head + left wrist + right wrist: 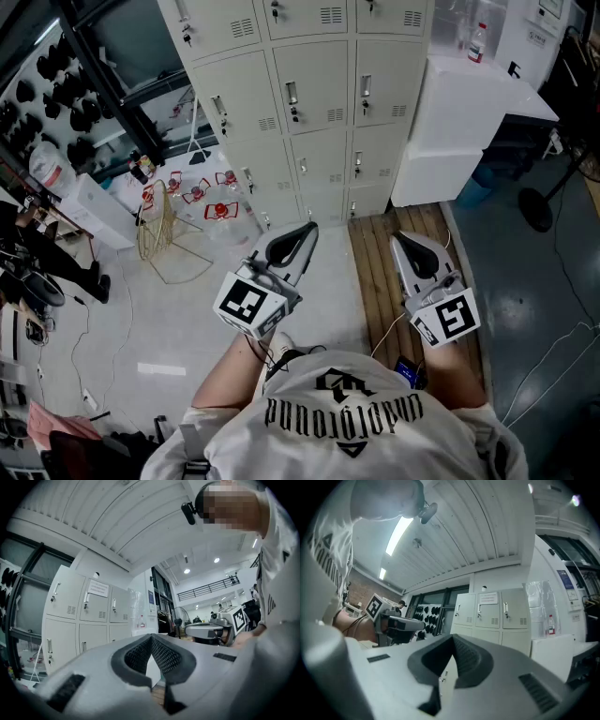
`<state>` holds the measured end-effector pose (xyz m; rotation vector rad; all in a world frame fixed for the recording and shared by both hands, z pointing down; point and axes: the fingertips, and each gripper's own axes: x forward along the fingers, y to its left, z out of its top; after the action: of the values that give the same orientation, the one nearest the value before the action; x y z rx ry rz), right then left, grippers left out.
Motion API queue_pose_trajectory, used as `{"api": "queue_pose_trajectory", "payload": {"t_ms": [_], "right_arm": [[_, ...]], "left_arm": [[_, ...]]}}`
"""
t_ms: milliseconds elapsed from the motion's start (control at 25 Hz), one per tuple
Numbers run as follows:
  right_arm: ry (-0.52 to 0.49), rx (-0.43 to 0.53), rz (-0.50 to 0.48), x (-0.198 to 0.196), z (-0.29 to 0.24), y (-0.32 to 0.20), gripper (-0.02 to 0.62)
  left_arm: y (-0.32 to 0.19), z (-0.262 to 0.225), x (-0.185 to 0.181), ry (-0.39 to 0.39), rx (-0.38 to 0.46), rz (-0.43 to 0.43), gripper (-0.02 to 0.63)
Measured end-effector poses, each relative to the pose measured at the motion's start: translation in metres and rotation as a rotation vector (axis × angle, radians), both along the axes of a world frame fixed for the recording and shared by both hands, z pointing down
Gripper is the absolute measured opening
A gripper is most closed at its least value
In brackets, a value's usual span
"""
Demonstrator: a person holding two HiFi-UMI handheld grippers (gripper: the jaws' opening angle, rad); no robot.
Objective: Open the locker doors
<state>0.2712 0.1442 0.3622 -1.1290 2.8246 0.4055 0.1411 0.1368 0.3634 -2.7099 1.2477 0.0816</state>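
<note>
Lockers (323, 70) stand at 12 o'clock in head view, well apart from both tools. All doors in sight are closed, so nothing is opened yet.

Left tool (302, 232) is at 6 o'clock, jaws together, nothing held. Right tool (405, 244) is at 5 o'clock, also fully closed and empty. Both point toward the lockers.

Each door has a small upright handle (292, 93) near one edge with a lock under it.

Judged: the doors are thin sheet metal, light and stiff, and swing freely once unlatched. The handle is smooth metal, narrow and likely slippery. Open the jaws, pinch the handle across its width and pull straight out. Gripping the door edge is no good while it sits flush. A locked latch could resist, so don't yank.
</note>
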Motion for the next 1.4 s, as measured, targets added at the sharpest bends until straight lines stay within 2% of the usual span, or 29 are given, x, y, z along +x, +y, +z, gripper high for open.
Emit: {"api": "queue_pose_trajectory", "payload": {"t_ms": [400,680,1080,1400], "right_arm": [[-0.015,0.005,-0.009,0.011,-0.003,-0.004,0.005],[-0.023,0.003,-0.014,0.015,-0.003,-0.007,0.006],[-0.057,-0.013,0.009,0.018,-0.009,-0.02,0.008],[-0.026,-0.011,0.045,-0.001,-0.014,-0.049,0.144]], "left_arm": [[-0.005,-0.001,0.014,-0.008,0.001,-0.005,0.006],[-0.007,-0.005,0.014,-0.021,0.016,-0.04,0.006],[-0.015,-0.009,0.014,-0.034,0.019,-0.035,0.008],[-0.052,-0.013,0.002,-0.031,0.031,-0.001,0.008]]}}
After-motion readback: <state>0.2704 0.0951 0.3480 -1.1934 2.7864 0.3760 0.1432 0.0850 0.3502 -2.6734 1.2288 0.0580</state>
